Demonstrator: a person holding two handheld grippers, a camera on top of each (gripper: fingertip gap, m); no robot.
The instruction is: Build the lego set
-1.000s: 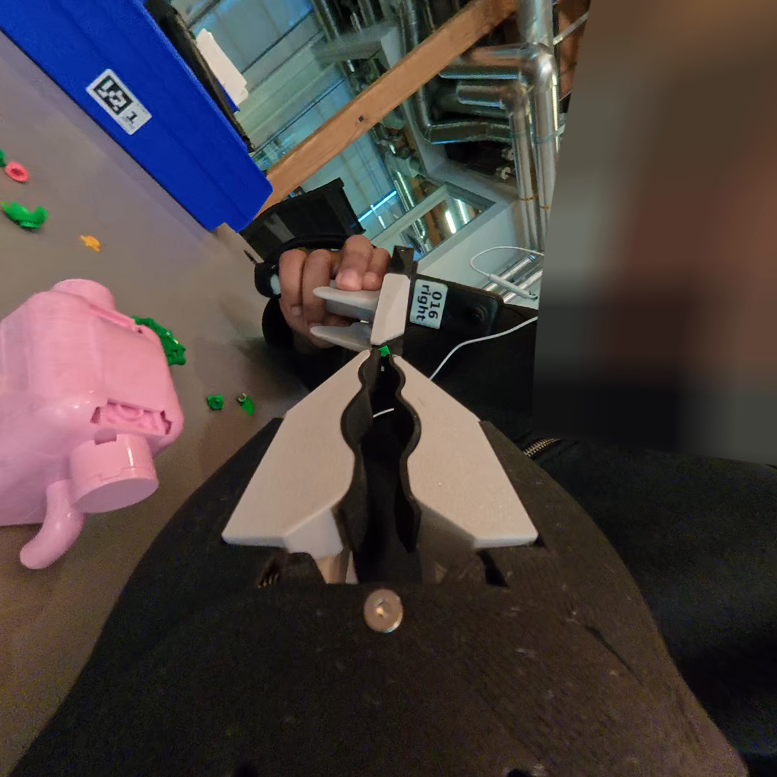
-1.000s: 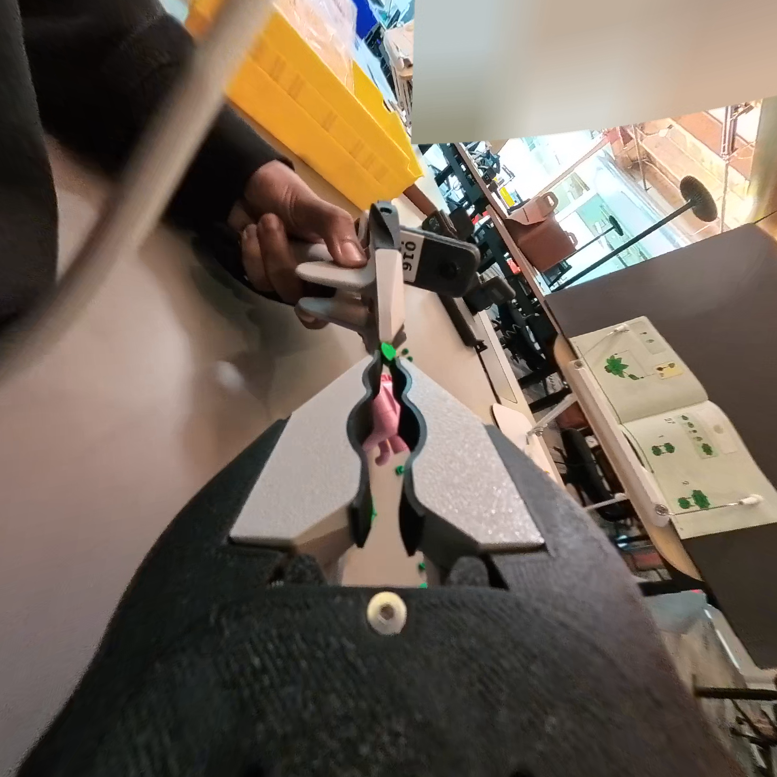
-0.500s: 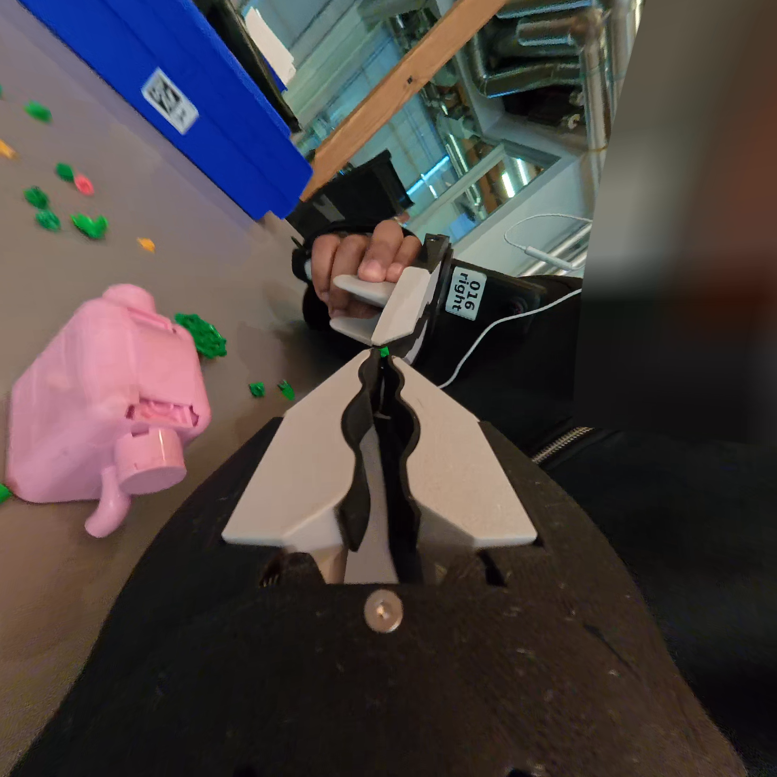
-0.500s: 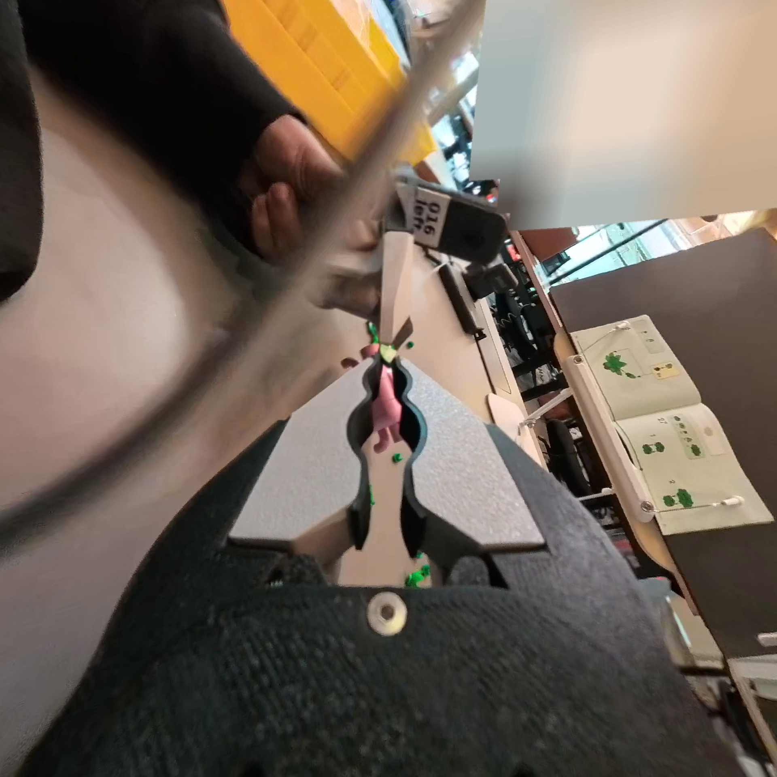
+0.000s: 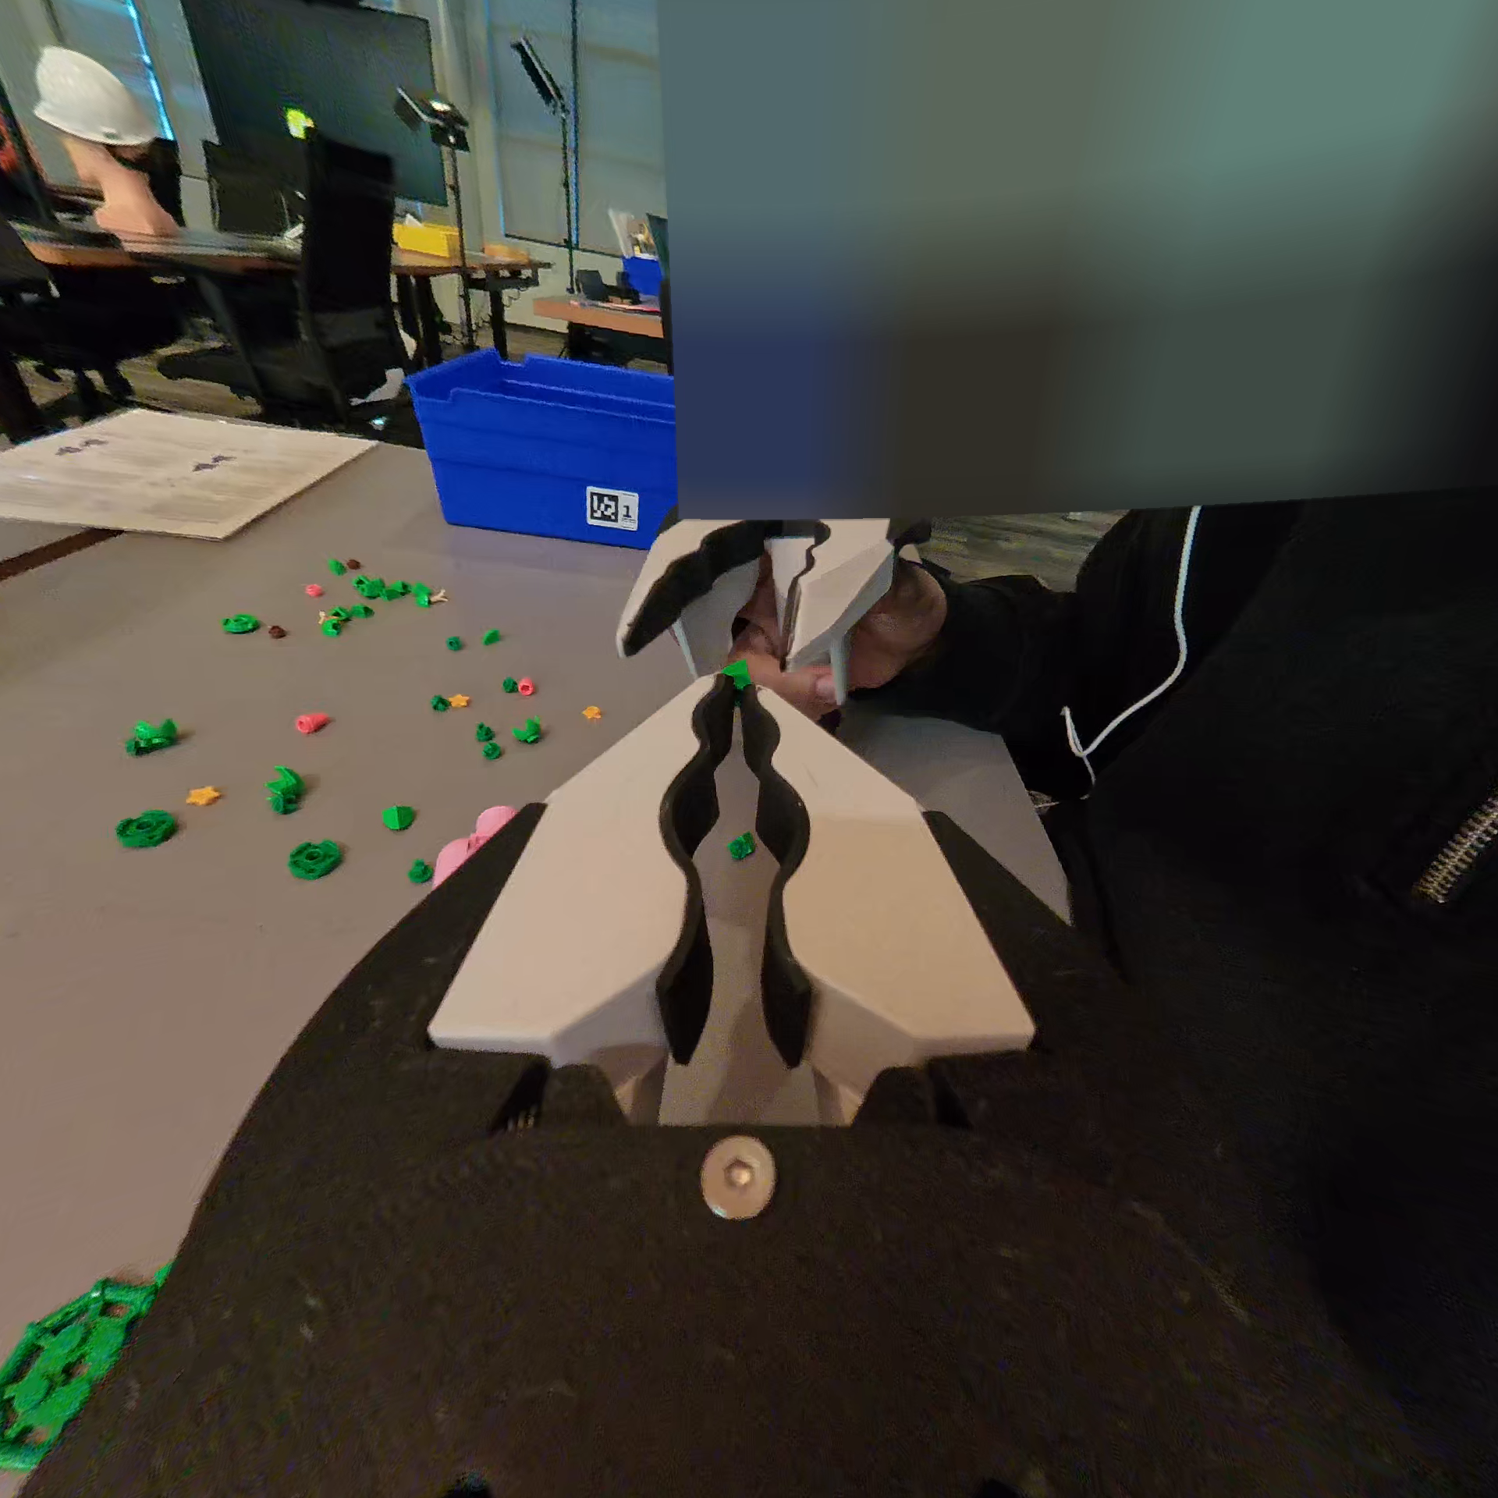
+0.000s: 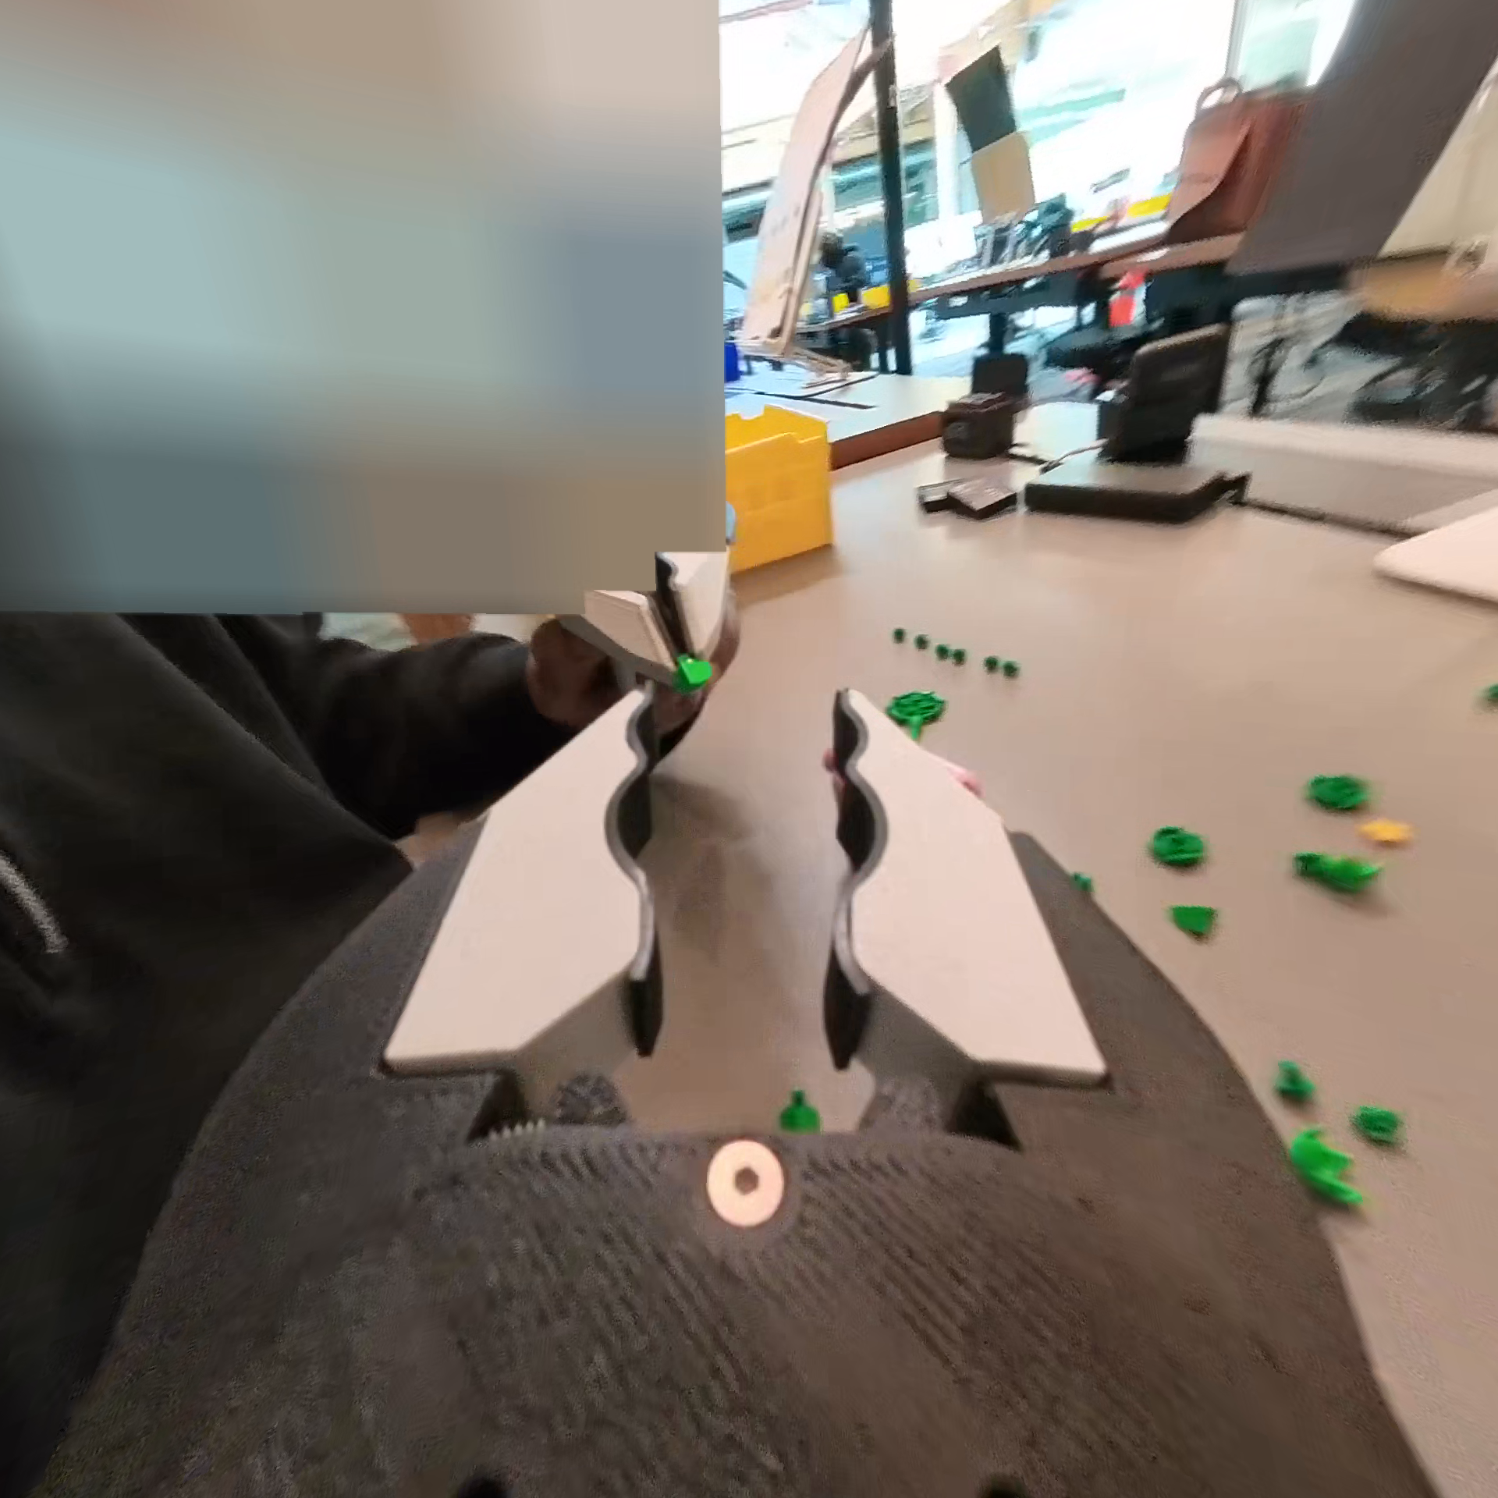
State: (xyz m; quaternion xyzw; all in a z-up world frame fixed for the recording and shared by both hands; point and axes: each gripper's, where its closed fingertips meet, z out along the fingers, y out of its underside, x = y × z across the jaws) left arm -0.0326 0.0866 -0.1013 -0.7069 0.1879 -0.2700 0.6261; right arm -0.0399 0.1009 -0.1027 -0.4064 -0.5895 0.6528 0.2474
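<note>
Table: grey table (image 5: 203, 932).
Ten o'clock: loose green pieces (image 5: 146, 828), orange stars (image 5: 203, 795).
Twelve o'clock: blue bin (image 5: 551, 454).

bin (image 5: 527, 454) behind loose pieces (image 5: 365, 705) | board (image 5: 162, 470) left of bin | all on table (image 5: 162, 973)

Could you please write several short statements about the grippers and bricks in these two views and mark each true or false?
1. The left gripper is shut on a small green piece. True.
2. The right gripper has its jaws closed. False: they stand wide apart, with nothing between them.
3. A blue bin stands on the table beyond the scattered bricks. True.
4. The loose bricks on the table are mostly red. False: most are green, with a few pink and orange ones.
5. A yellow bin shows in the right wrist view. True.
</note>
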